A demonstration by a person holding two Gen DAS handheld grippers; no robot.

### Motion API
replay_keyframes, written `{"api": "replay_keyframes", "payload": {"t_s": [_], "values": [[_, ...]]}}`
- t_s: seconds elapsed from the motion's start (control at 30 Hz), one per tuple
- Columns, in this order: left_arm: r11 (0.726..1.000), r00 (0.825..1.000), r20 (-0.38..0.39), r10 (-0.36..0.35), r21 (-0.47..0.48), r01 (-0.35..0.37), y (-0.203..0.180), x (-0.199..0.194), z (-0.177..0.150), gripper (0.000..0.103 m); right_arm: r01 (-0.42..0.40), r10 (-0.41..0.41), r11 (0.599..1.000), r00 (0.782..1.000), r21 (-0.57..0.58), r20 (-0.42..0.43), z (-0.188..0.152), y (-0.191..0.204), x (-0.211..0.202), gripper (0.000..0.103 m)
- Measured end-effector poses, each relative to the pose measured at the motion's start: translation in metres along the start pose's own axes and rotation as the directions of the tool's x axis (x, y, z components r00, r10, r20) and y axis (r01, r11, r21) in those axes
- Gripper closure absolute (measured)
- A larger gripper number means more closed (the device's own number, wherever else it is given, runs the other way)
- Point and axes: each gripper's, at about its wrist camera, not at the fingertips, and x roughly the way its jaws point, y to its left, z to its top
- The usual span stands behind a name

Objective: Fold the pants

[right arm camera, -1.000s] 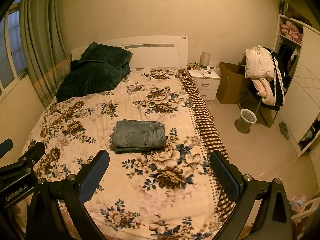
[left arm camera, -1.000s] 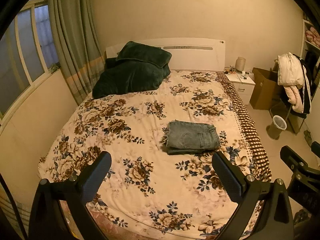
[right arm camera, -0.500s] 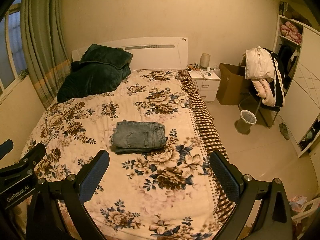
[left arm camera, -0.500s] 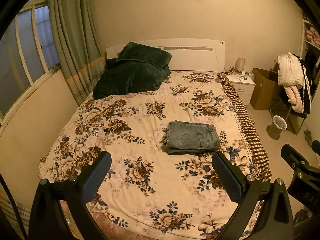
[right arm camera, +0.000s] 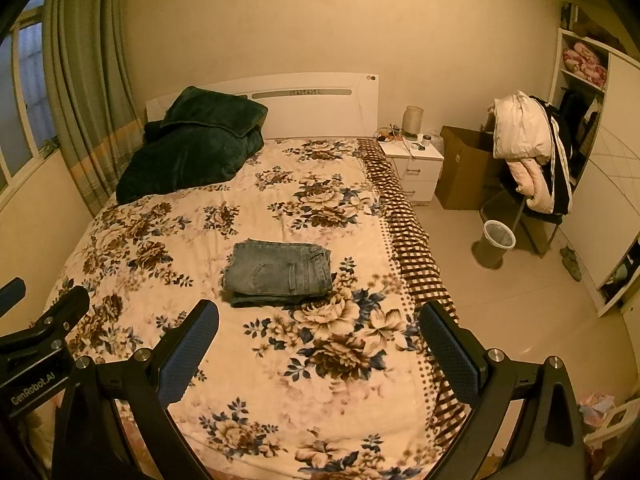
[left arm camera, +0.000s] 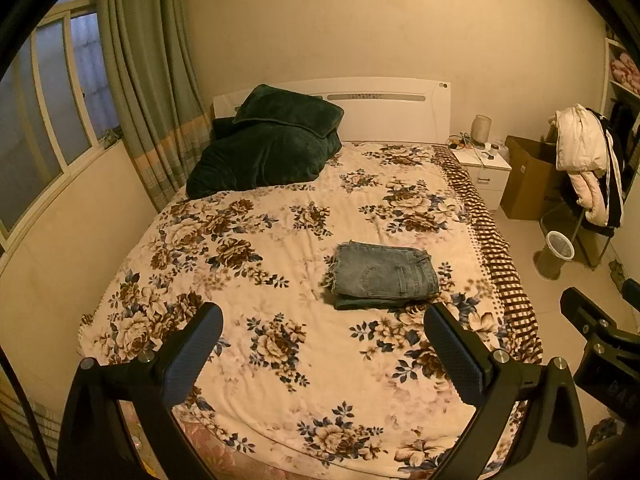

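Note:
The blue jeans (left arm camera: 385, 274) lie folded into a neat rectangle on the floral bedspread (left arm camera: 280, 240), right of the bed's middle. They also show in the right wrist view (right arm camera: 279, 273). My left gripper (left arm camera: 322, 344) is open and empty, held high above the foot of the bed, well short of the jeans. My right gripper (right arm camera: 318, 340) is open and empty too, at the same height to the right. Each gripper shows at the edge of the other's view.
Dark green pillows (left arm camera: 268, 148) lie at the head of the bed. A white nightstand (right arm camera: 414, 168), a cardboard box (right arm camera: 464, 168), a bin (right arm camera: 496, 244) and a chair with clothes (right arm camera: 528, 152) stand on the right. A window and curtain (left arm camera: 148, 80) are on the left.
Both views have drifted very slightly; the jeans and the open grippers stay as they were.

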Motion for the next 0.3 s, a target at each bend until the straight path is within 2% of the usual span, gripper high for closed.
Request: {"api": "replay_keyframes", "payload": {"t_s": [0.3], "values": [[1.000, 1.000, 0.008, 0.007, 0.001, -0.007, 0.0015, -0.0030, -0.0024, 0.000, -0.004, 0.004, 1.000, 1.000, -0.001, -0.005, 0.0085, -0.0001, -0.0027, 0.001]]}}
